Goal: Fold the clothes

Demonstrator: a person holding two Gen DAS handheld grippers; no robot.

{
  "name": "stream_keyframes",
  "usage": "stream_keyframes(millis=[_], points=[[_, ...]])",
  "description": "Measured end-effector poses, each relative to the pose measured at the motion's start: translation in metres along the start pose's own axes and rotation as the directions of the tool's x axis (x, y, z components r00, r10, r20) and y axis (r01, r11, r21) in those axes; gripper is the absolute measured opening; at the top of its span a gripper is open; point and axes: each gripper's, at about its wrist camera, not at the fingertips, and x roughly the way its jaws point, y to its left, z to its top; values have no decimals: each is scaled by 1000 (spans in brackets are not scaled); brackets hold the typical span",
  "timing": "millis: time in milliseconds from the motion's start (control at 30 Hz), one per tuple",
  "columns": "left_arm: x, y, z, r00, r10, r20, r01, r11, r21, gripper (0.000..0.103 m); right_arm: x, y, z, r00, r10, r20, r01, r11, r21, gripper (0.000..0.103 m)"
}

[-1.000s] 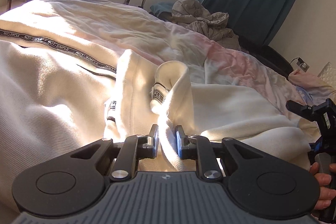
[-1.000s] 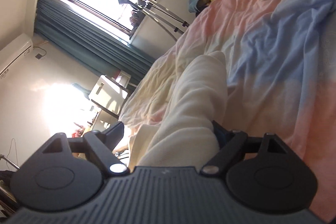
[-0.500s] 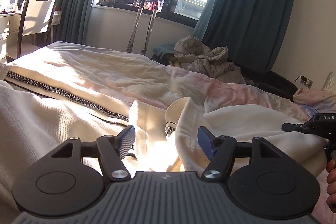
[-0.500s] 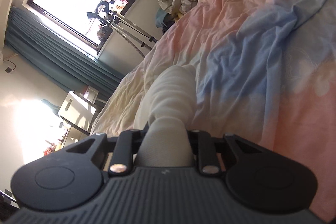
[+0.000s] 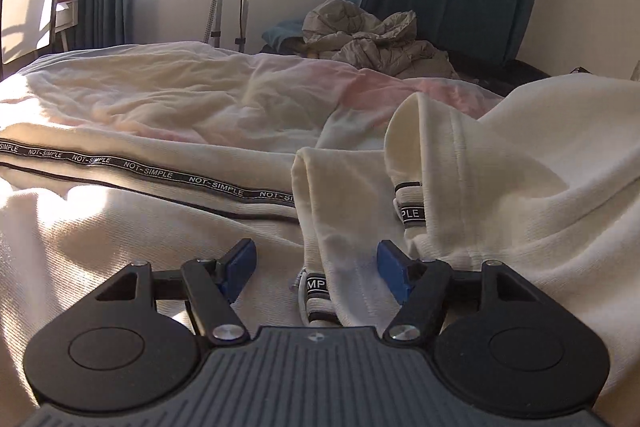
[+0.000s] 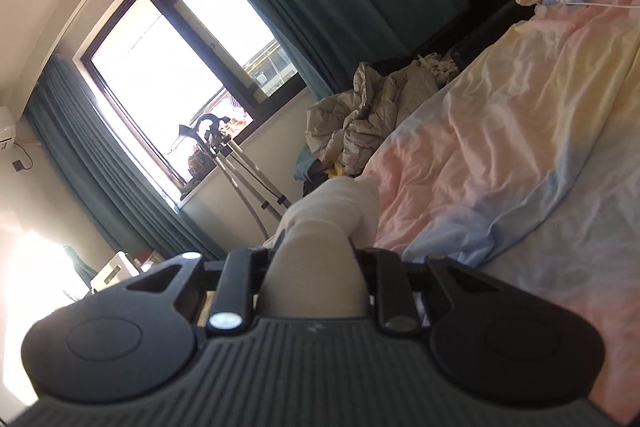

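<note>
Cream garment [image 5: 500, 187] lies on the bed [image 5: 180, 99] between the spread left gripper [image 5: 316, 267]; right gripper [image 6: 312, 259] clamps its fold.

strong daylight from the window [image 6: 168, 79], blown out white. warm sun patches across the cream garment [image 5: 120, 227], dim elsewhere. glare at lower left in right view. fisheye bending, dark corners.

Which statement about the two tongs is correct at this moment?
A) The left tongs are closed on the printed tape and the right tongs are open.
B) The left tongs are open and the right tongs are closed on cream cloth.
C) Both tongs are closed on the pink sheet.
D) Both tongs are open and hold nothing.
B: the left tongs stand wide apart over the cream garment, while the right tongs pinch a bunch of cream cloth.
</note>
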Motion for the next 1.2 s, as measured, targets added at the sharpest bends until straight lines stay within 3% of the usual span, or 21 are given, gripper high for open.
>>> stream_keyframes(millis=[100, 233, 400, 600, 700, 900, 1067, 1200], points=[[16, -31, -3, 1000, -18, -14, 19, 998, 54, 70, -7, -10, 7, 996, -37, 81, 40, 999, -34, 24], [25, -37, -3, 999, -16, -31, 19, 997, 80, 70, 1, -15, 4, 990, -53, 131, 65, 994, -86, 24], [-14, 10, 15, 1000, -8, -5, 8, 998, 57, 71, 10, 8, -10, 985, -37, 167, 65, 984, -166, 24], [-80, 76, 41, 997, 43, 71, -45, 999, 29, 72, 13, 95, -48, 983, 27, 182, 45, 924, -379, 24], [-119, 117, 48, 990, 86, 113, -89, 996, 20, 72, 18, 145, -80, 983, 62, 175, 32, 872, -488, 24], [-202, 211, 49, 957, 205, 204, -197, 979, -59, 74, 39, 241, -175, 983, 140, 116, -21, 721, -693, 23], [-250, 286, 40, 932, 284, 224, -236, 947, -220, 74, 60, 302, -276, 979, 203, -23, -139, 578, -804, 23], [-265, 323, 31, 924, 323, 207, -251, 917, -312, 74, 74, 321, -360, 968, 190, -166, -233, 429, -873, 23]])
